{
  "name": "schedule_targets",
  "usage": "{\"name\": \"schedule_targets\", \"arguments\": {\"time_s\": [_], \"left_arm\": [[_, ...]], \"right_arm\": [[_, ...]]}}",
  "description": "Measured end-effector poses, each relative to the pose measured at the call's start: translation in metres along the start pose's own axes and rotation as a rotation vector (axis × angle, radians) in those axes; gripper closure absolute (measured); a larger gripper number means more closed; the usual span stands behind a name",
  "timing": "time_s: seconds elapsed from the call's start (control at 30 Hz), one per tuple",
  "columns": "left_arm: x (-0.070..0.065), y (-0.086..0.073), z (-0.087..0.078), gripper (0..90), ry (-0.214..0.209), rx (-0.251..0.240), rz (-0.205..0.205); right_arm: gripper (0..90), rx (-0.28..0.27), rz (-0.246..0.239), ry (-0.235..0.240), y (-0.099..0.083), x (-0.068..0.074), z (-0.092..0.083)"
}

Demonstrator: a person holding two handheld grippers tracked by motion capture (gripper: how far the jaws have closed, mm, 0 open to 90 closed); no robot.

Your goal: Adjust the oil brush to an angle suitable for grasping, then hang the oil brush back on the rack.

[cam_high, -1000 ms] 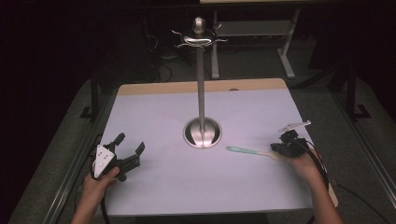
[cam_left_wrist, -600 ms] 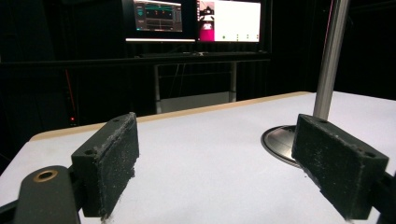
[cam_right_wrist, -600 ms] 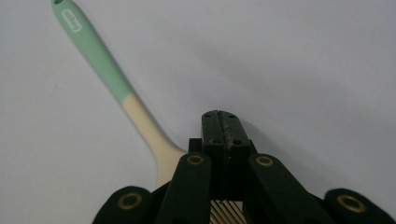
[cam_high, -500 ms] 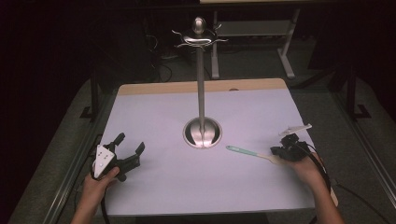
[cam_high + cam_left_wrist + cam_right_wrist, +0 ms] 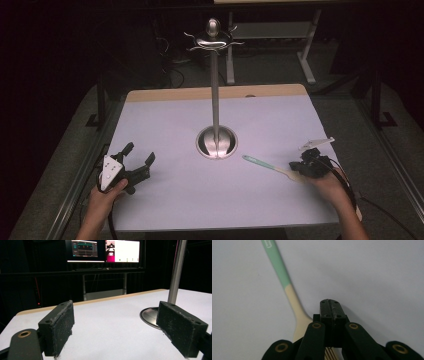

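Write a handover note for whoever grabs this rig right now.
Left gripper: open, empty, at the near left of the table.
Right gripper: fingers shut over the wide end of the green-handled utensil; no grip visible.
Utensil: lies on the table, right of the hook stand.
Done: nothing hangs on the stand.
Left: probably grasp the utensil and hang it.

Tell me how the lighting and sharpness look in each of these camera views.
High view: table brightly lit, surroundings dark, glare on the metal stand. Left gripper view: near jaws sharp, glowing monitors behind slightly soft. Right gripper view: soft and even, the fork mildly blurred, a shadow beside the shut jaws.
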State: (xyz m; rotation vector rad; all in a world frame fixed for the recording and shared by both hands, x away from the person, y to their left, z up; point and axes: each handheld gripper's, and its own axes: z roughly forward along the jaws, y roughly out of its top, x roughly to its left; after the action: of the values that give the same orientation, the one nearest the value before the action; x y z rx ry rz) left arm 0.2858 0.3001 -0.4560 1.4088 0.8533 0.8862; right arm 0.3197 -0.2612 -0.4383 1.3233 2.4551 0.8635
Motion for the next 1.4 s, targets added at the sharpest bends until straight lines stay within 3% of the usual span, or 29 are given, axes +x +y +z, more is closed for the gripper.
{"name": "schedule_targets", "arguments": {"time_s": [1.07,1.4], "left_arm": [[0.000,0.000,0.000,14.5,0.000,-0.003,0.000],[0.000,0.000,0.000,14.5,0.000,-0.002,-0.001]], "right_arm": [[90.0,0.013,-0.058,0.069,-0.017,0.033,-0.010],[85.0,0.027,-0.053,0.073,-0.007,0.033,-0.015]]}}
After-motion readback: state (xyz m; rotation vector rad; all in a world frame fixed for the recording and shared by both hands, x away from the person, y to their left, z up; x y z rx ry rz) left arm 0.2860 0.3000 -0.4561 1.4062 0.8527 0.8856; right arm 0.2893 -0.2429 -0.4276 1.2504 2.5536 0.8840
